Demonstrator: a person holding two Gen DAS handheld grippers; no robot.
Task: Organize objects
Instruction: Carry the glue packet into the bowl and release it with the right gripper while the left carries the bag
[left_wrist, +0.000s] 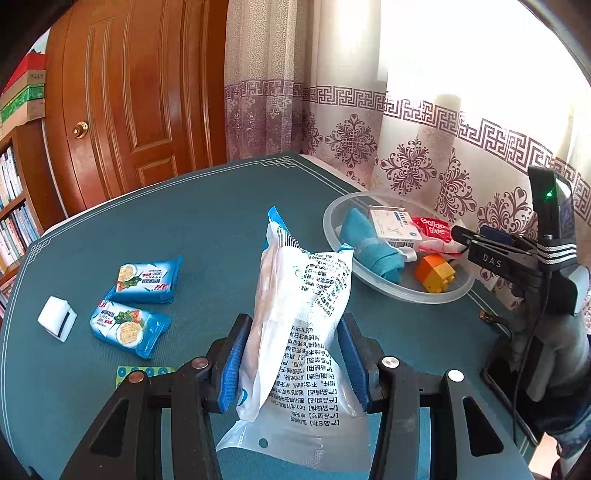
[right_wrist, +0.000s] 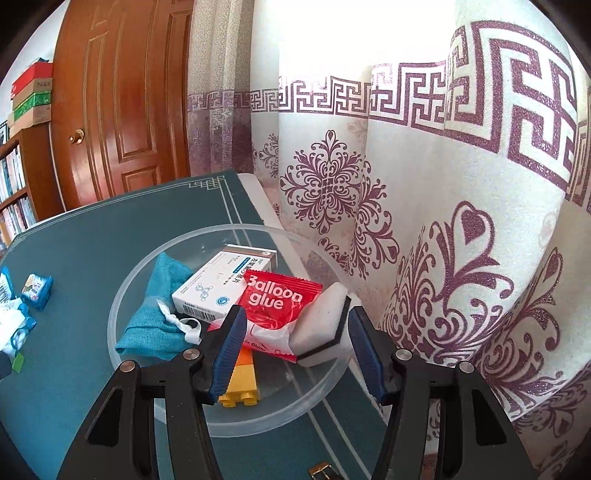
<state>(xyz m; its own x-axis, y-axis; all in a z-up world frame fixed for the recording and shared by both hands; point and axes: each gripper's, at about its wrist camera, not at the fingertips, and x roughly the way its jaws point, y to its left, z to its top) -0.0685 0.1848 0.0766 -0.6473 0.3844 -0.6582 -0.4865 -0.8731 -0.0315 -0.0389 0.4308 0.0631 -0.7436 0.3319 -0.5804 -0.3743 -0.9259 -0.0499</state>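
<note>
Sponge (right_wrist: 325, 325) lies loose between the open right gripper (right_wrist: 295, 350); left gripper (left_wrist: 291, 354) clamps a white packet (left_wrist: 303, 325), crackers (left_wrist: 147, 277) at ten o'clock, seen only from the left wrist.

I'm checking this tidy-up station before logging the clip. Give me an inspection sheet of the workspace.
Surface: teal table mat with pale border lines.
Job's things: clear bowl holds a teal cloth, white box, red balloon glue packet, white sponge and yellow-orange block.
Clutter: two cracker packets and a white block on the mat.
Grippers: left gripper shut on the white printed bag; right gripper open over the bowl.
Cables: black cable beside the right gripper.
Surroundings: patterned curtain, wooden door, bookshelf.
</note>
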